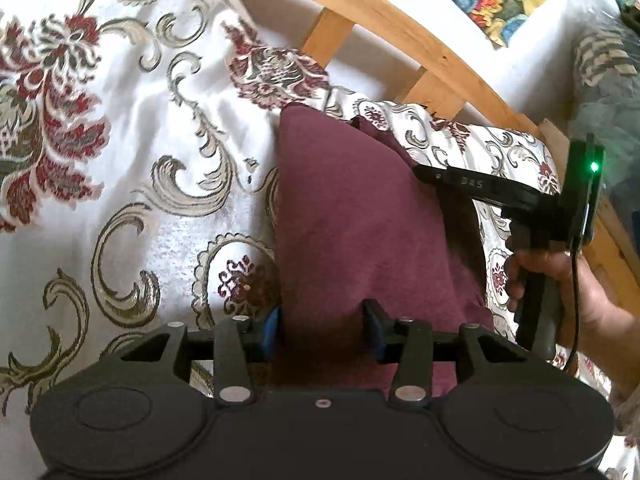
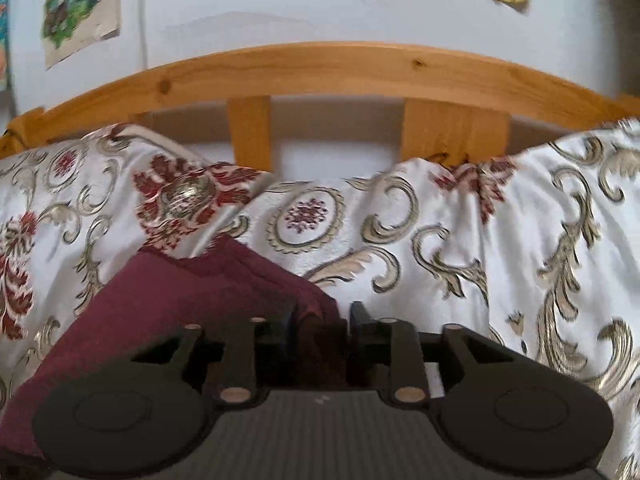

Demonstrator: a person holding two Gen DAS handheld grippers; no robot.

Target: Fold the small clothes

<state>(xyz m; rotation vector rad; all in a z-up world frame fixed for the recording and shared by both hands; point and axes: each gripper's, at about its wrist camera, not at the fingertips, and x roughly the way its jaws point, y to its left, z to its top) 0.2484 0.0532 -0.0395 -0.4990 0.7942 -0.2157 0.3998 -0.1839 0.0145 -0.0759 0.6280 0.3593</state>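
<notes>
Two grippers work over a maroon garment (image 1: 360,216) that lies folded on a bed, on a white bedspread (image 1: 132,128) woven with red flowers and grey-gold scrolls.

From the left wrist camera, the left gripper (image 1: 325,330) has its blue-padded fingers (image 1: 272,330) parted about halfway, one on each side of the near edge of the garment. Cloth lies in the gap between them, but the pads stand clear of it on both sides, so the grip reads as released. Ahead of these fingers the garment runs away to a pointed corner.

To the right of that, the right gripper (image 1: 420,170) reaches in from the side, its tips at the far right edge of the garment; a hand (image 1: 560,284) holds its handle.

From the right wrist camera, the right gripper (image 2: 320,324) has its fingers (image 2: 360,320) partly spread, with a dark fold of the garment (image 2: 192,292) rising between them. That view is blurred and shadowed, so whether the pads press the fold cannot be told. Beyond the fingers the bedspread (image 2: 500,220) runs up to a wooden headboard (image 2: 320,68).
</notes>
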